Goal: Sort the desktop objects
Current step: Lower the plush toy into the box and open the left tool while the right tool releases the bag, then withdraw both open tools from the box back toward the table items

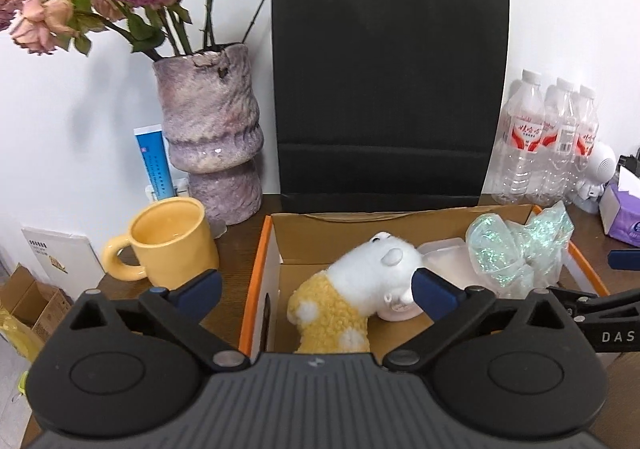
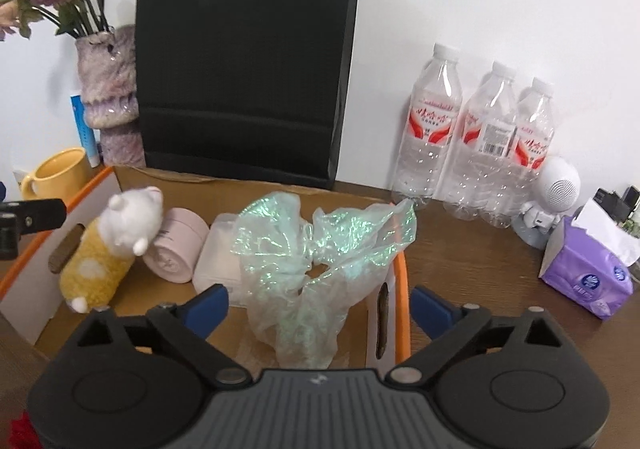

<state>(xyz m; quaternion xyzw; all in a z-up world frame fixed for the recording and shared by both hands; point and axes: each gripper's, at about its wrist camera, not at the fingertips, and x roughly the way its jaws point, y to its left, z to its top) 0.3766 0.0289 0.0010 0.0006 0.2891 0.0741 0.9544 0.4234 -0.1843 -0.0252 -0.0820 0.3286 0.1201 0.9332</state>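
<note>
Left wrist view: left gripper (image 1: 316,289) gapes empty above the plush toy (image 1: 352,297) lying in the cardboard box (image 1: 256,269); right gripper (image 2: 318,307) gapes over the iridescent bag (image 2: 320,249). Sorting looks mid-course or finished.

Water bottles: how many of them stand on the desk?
3. The water bottles stand upright in a tight row against the wall, right of the black paper bag: left bottle, middle bottle, right bottle. More could be hidden behind them.

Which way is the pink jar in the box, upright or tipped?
Tipped. The pink jar lies on its side in the box, one round end facing the camera.
</note>
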